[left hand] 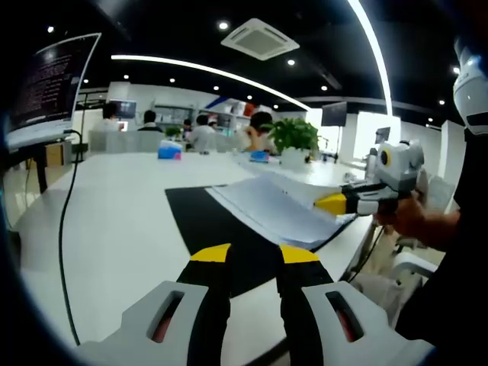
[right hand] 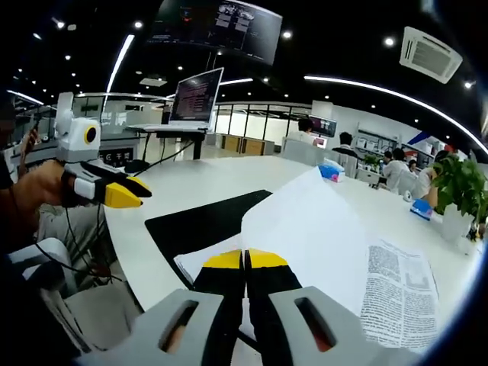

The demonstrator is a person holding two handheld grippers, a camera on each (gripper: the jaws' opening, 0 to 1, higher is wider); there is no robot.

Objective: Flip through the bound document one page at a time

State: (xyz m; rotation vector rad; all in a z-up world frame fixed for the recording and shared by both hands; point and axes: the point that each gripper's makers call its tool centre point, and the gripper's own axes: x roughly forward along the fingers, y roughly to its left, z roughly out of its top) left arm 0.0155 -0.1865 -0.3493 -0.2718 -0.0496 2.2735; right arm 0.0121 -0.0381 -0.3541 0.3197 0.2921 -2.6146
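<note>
Tabletop (right hand: 183,187): right tool (right hand: 245,259) pinches page (right hand: 313,229).

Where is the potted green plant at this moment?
In the left gripper view the potted plant stands at the far side of the white table, beyond the bound document. In the right gripper view it stands at the right edge.

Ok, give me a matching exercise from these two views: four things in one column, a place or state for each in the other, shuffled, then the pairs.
Things:
1. left gripper
2. right gripper
3. black mat
4. laptop

Places or states:
A. lies flat on the white table, under the bound document
B. jaws shut on a lifted page
C. sits raised on a stand, screen lit
D. jaws open, held above the mat's near edge

Pairs: 1-D, 2-B, 3-A, 4-C
</note>
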